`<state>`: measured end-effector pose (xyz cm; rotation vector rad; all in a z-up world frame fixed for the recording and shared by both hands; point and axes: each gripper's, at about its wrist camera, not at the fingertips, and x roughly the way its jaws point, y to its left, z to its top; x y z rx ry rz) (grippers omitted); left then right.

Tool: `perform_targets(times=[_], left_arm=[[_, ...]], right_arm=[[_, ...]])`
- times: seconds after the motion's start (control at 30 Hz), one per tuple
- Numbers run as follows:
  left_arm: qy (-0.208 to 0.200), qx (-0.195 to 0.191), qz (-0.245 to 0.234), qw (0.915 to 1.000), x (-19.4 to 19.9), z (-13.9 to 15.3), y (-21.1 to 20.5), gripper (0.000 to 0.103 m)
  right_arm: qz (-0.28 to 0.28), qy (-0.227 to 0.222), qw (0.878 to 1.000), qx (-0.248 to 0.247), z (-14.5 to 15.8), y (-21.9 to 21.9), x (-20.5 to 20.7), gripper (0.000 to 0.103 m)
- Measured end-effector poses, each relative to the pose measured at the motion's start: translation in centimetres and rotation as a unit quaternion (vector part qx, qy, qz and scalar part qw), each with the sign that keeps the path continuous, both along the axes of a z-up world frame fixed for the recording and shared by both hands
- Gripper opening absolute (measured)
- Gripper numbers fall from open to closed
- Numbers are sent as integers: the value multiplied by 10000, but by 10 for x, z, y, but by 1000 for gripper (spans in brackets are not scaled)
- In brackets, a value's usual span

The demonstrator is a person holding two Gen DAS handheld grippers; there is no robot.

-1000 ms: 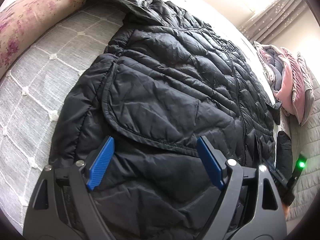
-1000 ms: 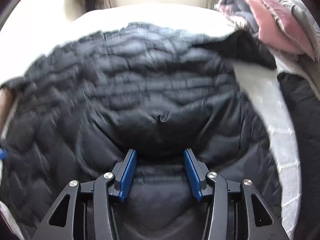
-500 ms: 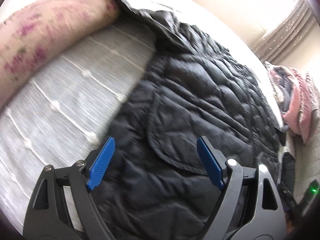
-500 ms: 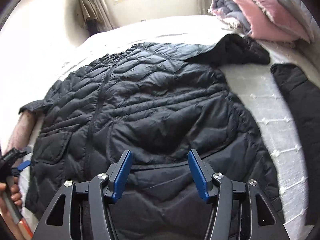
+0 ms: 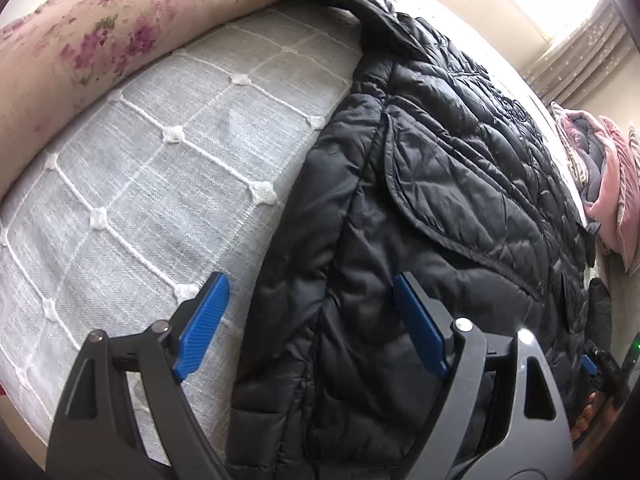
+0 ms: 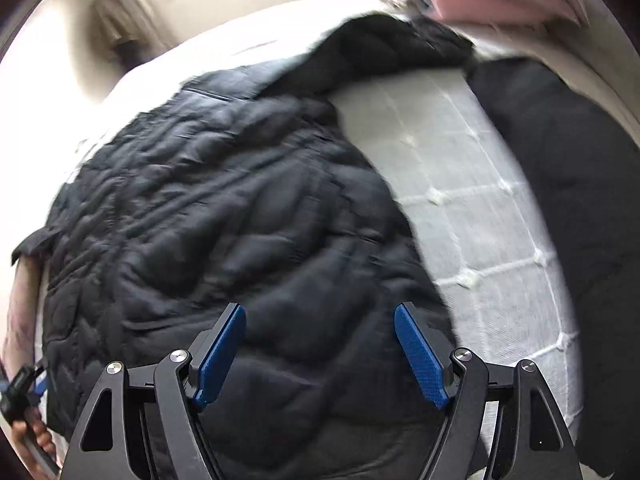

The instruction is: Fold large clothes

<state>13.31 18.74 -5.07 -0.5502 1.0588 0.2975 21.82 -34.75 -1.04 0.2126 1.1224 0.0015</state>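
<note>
- Under my fingers is the bed [image 5: 168, 168], covered in a pale grey spread crossed by white corded lines with a small knot at each crossing.
- The black quilted jacket [image 5: 440, 208] lies spread flat on it, front up, its side edge running along bare spread on my left.
- One sleeve [image 6: 384, 48] stretches away toward the far right of the bed.
- A long floral bolster [image 5: 120, 36], cream with purple blossoms, lies along the bed's left edge, and the jacket's other sleeve reaches onto its far end.
- Another dark garment [image 6: 568, 184] lies on the spread to my right, apart from the jacket.
- A pile of pink and grey bedding [image 5: 604, 176] sits at the far right.
</note>
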Motion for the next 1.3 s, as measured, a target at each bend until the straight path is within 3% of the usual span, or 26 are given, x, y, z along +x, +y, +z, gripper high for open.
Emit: perform_targets(times=[0.1,0.23,0.27,0.3,0.33,0.37,0.43,0.47,0.63,0.8,0.87,0.9,0.93,1.0,1.07,1.13,1.23,1.3], left_arm=[[-99,-125,-152,9998,-4,1,-9,79],[-284,-417,-394,9979,-13,4,-18,44],[-281,-471,-434,9975,-16,3,-19,29],[-289,-490,-451,9974,-17,3,-19,18],[-332,-529,-485,9969,-20,3,-19,14],[-401,-565,-503,9963,-24,4,-18,12],[-494,-595,-530,9956,-31,9,-18,9],[-514,-582,-544,9955,-33,11,-18,9],[-573,-226,-772,9951,-70,30,-32,8],[-648,106,-853,9942,-95,41,-38,10],[-681,143,-883,9937,-94,46,-36,15],[-727,73,-836,9938,-89,49,-32,16],[-768,-12,-736,9943,-85,53,-27,22],[-939,-35,-464,9945,-76,68,-12,36],[-1199,95,-130,9927,-65,88,7,60],[-1320,155,120,9911,-51,104,26,66],[-1281,246,390,9907,-15,124,59,67],[-1164,563,626,9896,12,136,75,67]], right_arm=[[13,234,9997,-90,-14,-8,-1,78],[-69,231,9997,-87,-19,-24,-15,77],[-49,244,9997,-30,-21,-28,-21,76],[19,244,9997,29,-24,-30,-26,66],[117,197,9996,166,-27,-32,-31,49],[162,134,9994,290,-28,-34,-35,41],[187,86,9983,550,-28,-37,-39,15],[174,68,9973,710,-26,-38,-42,13],[251,-14,9993,265,-8,-24,-62,10],[400,84,9990,202,-5,-22,-79,11],[530,171,9985,-3,-7,-15,-81,19],[477,171,9986,-180,-9,-11,-77,29],[412,156,9987,-265,-9,-13,-69,33],[216,-42,9994,-252,0,-18,-58,34],[-120,-409,9991,17,14,-27,-53,44],[-168,-720,9971,173,23,-25,-51,68],[-220,-1011,9946,62,33,-15,-49,68],[-271,-1045,9941,70,34,-11,-49,68]])
